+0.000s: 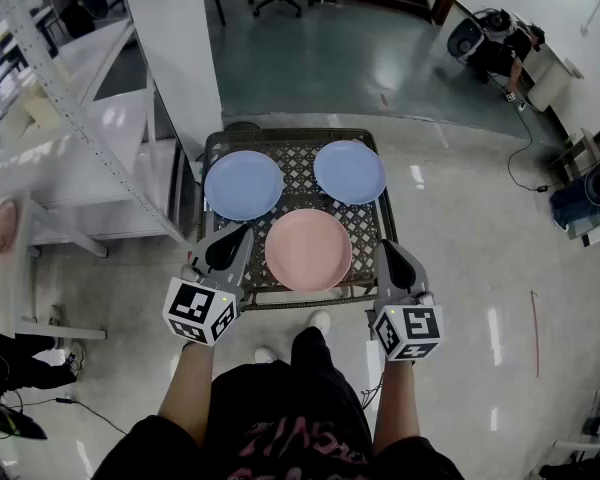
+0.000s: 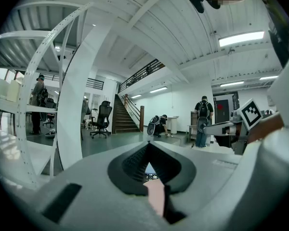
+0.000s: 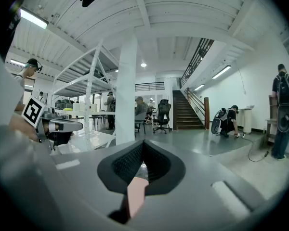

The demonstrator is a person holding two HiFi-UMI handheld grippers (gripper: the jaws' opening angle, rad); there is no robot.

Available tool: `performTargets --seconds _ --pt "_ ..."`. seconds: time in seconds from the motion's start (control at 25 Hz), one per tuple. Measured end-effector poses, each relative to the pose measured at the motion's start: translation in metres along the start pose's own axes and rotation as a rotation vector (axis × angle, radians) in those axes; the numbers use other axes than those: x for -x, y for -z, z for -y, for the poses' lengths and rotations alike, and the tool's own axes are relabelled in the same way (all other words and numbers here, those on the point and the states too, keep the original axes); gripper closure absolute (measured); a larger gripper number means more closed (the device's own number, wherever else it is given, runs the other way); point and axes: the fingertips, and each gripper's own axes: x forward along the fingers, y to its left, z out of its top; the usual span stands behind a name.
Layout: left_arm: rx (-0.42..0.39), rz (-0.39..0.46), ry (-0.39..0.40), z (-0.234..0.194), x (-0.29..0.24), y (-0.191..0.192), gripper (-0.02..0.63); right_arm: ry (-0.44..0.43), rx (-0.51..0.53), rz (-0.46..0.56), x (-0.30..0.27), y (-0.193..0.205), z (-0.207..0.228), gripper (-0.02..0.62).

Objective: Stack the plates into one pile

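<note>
Three plates lie apart on a dark lattice table (image 1: pixel 296 163): a pink plate (image 1: pixel 308 249) at the front middle, a blue plate (image 1: pixel 243 184) at the back left, another blue plate (image 1: pixel 349 171) at the back right. My left gripper (image 1: pixel 236 236) hovers at the table's front left corner, shut and empty, beside the pink plate. My right gripper (image 1: pixel 389 253) is at the front right corner, also shut with nothing held. Through the closed jaws in the left gripper view, slivers of the pink plate (image 2: pixel 156 196) and a blue plate (image 2: pixel 150 169) show; the right gripper view shows the pink plate (image 3: pixel 135 194).
A white pillar (image 1: pixel 175 48) and a white perforated shelving frame (image 1: pixel 70 118) stand left of the table. Glossy floor surrounds the table. A person (image 1: pixel 500 48) crouches at the far back right near cables. My own feet (image 1: pixel 320 320) are at the table's front edge.
</note>
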Motion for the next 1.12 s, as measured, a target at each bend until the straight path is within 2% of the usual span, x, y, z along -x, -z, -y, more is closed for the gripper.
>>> performTargets --seconds 0.68,1.12 --pt "0.010 -0.027 -0.012 -0.004 -0.008 0.013 0.609 0.010 -0.027 0.000 -0.009 0.007 0.007 0.588" --pt "0.035 -0.113 -0.034 -0.013 -0.052 0.052 0.609 0.000 -0.078 -0.078 -0.048 0.048 0.042 0.586"
